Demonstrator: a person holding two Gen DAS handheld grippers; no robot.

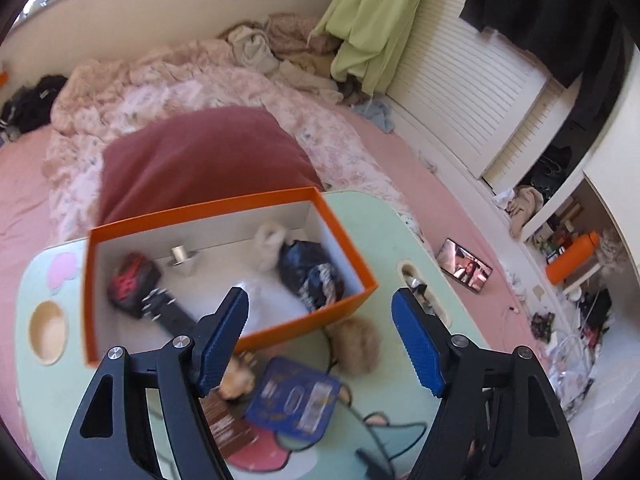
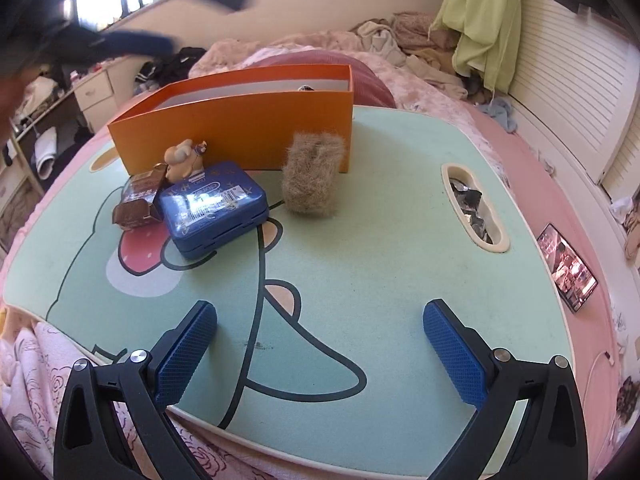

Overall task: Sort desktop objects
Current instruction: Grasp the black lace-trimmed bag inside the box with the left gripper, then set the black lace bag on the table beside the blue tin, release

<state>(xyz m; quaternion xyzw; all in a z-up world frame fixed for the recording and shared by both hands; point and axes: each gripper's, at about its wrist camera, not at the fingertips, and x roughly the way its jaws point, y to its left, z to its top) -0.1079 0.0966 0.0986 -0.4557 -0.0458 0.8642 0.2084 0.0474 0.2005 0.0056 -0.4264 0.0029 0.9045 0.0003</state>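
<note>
Both our claws are released and empty: the left gripper [image 1: 320,320] above the orange box [image 1: 344,224], the right gripper [image 2: 320,344] low over the table [image 2: 400,200]. At our right's eleven o'clock the blue tin [image 2: 214,208] sits touching the brown carton [image 2: 138,200] and figurine [image 2: 182,158]. We judge a careless grab there could knock those neighbours over.

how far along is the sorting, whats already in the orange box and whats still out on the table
Partly done. The orange box already holds a black-and-red item, a small metal spool and a dark bundle. Nothing is in hand: the left gripper and right gripper are both open and empty. Left on the table: blue tin, furry pouch, small figurine, brown packet.
</note>
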